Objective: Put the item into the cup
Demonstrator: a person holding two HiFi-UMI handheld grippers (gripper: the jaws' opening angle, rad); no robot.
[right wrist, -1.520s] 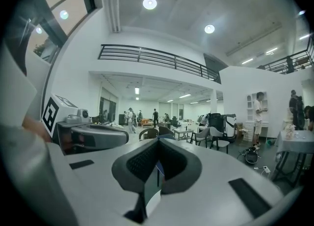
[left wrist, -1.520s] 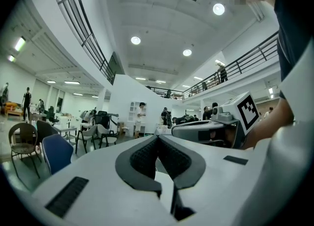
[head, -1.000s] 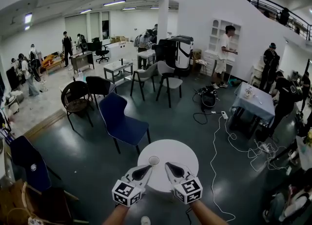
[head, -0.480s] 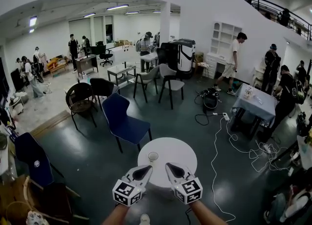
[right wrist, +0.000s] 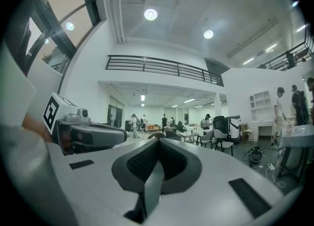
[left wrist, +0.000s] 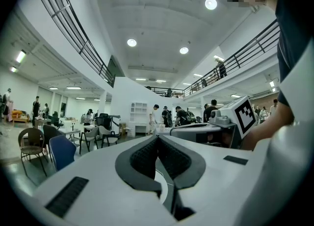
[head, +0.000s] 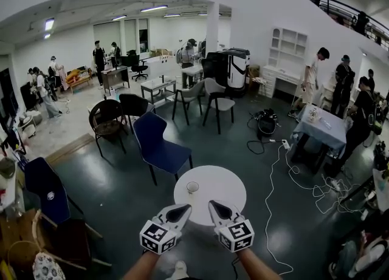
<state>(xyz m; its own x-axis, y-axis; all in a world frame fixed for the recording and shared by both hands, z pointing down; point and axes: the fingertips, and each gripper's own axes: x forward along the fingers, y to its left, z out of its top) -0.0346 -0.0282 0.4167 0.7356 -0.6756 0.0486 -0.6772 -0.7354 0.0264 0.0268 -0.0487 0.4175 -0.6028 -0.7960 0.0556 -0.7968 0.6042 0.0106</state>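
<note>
A wide hall with a dark floor and a railed upper gallery spreads out ahead, with people standing along its far sides. Close in front stands one round white surface. On it is one cup, upright, on the left part of the top.

Two bare forearms come in from the bottom edge, each hand holding its tool level and pointing away from the person. The two tools angle slightly toward each other over the near rim of the surface. The left claw has its tip just short of the cup and apart from it. The right claw is beside it, further to the right.

In the left gripper view the left claw is closed, tips meeting, with nothing between the pads. In the right gripper view the right claw is likewise closed and empty.

Each tool carries one marker cube, two in all. Two blue chairs are in view: one beyond the surface, one far left. The item itself cannot be made out.
</note>
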